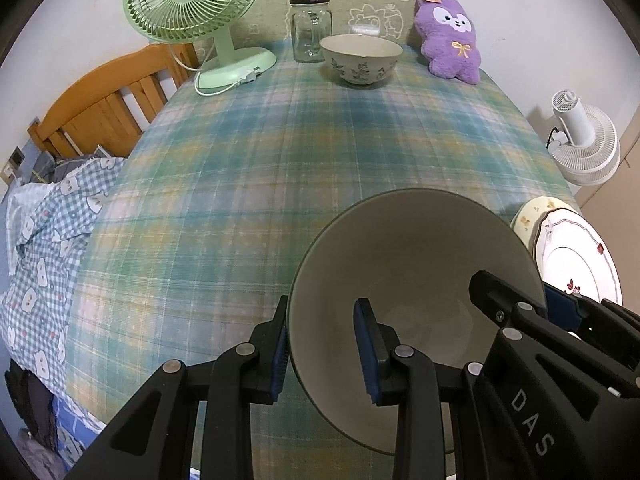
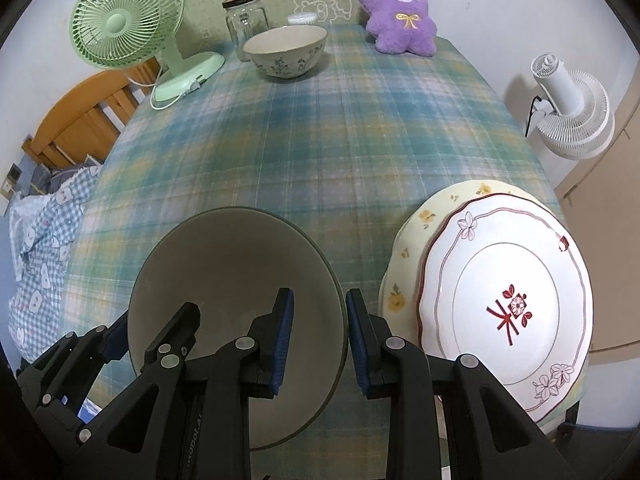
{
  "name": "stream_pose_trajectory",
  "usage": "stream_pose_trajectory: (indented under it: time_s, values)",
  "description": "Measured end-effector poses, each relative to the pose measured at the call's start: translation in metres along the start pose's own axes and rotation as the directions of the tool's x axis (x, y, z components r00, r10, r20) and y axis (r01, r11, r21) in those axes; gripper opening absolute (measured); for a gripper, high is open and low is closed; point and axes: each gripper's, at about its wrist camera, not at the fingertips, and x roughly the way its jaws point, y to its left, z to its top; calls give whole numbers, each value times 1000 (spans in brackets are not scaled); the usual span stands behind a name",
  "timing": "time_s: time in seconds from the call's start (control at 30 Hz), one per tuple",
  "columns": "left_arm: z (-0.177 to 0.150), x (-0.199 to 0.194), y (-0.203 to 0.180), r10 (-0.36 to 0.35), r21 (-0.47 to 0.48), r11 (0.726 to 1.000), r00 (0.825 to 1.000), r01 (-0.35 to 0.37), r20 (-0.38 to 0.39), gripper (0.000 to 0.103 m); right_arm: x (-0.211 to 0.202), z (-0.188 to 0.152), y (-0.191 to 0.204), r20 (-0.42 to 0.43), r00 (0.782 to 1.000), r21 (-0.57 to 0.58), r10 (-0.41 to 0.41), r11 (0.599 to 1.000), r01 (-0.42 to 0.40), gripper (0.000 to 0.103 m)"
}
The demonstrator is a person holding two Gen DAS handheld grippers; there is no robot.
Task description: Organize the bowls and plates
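Note:
A plain grey bowl hangs low over the plaid tablecloth near the front edge, gripped from both sides. My left gripper is shut on its left rim, one pad inside and one outside. On the opposite rim my right gripper is shut the same way. Whether the bowl's base touches the cloth is hidden. Right of it, a white plate with a red motif lies on a yellow floral plate. A floral bowl stands at the far end.
At the back stand a green desk fan, a lidded glass jar and a purple plush toy. A wooden chair back and checked bedding are left of the table. A white fan stands right.

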Motion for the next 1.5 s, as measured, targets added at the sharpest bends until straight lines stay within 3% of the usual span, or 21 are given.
stream_pose_trajectory:
  time_s: [0.13, 0.23, 0.27, 0.3, 0.33, 0.4, 0.5, 0.83, 1.07, 1.2, 1.5]
  values:
    - [0, -2, 0, -1, 9, 1000, 1000, 0, 12, 35, -2, 1, -1, 1, 1000, -1, 9, 1000, -9, 31]
    - [2, -8, -3, -12, 30, 999, 1000, 12, 25, 46, -8, 3, -1, 1, 1000, -12, 17, 1000, -17, 32]
    - [4, -11, -3, -12, 36, 999, 1000, 11, 28, 54, -12, 5, -1, 8, 1000, -21, 14, 1000, -14, 32]
    - [6, -15, -3, -12, 41, 999, 999, 11, 36, 62, -16, 6, 0, 14, 1000, -28, 12, 1000, -11, 38]
    - [9, -19, -3, -21, 47, 999, 999, 18, 49, 65, -20, 8, 1, 24, 1000, -33, 15, 999, -14, 51]
    - [15, -28, -2, -32, 54, 998, 997, 28, 71, 70, -34, 12, 3, 61, 998, -29, 7, 1000, -5, 64]
    - [29, -40, 1, -36, 69, 997, 995, 30, 92, 75, -52, 23, 9, 105, 994, -35, -14, 999, 18, 67]
    - [81, -78, 21, -88, 98, 993, 977, 70, 194, 80, -100, 67, 29, 239, 968, 30, -78, 997, 72, 72]
    - [122, -87, 23, -90, 116, 991, 960, 61, 267, 80, -113, 106, 34, 311, 945, 55, -100, 995, 87, 72]
    - [145, -81, 20, -80, 104, 993, 954, 52, 289, 80, -106, 134, 32, 332, 938, 41, -100, 995, 91, 72]
    - [196, -38, 4, -25, 39, 999, 959, 14, 282, 79, -58, 202, 14, 320, 946, -21, -45, 998, 54, 72]
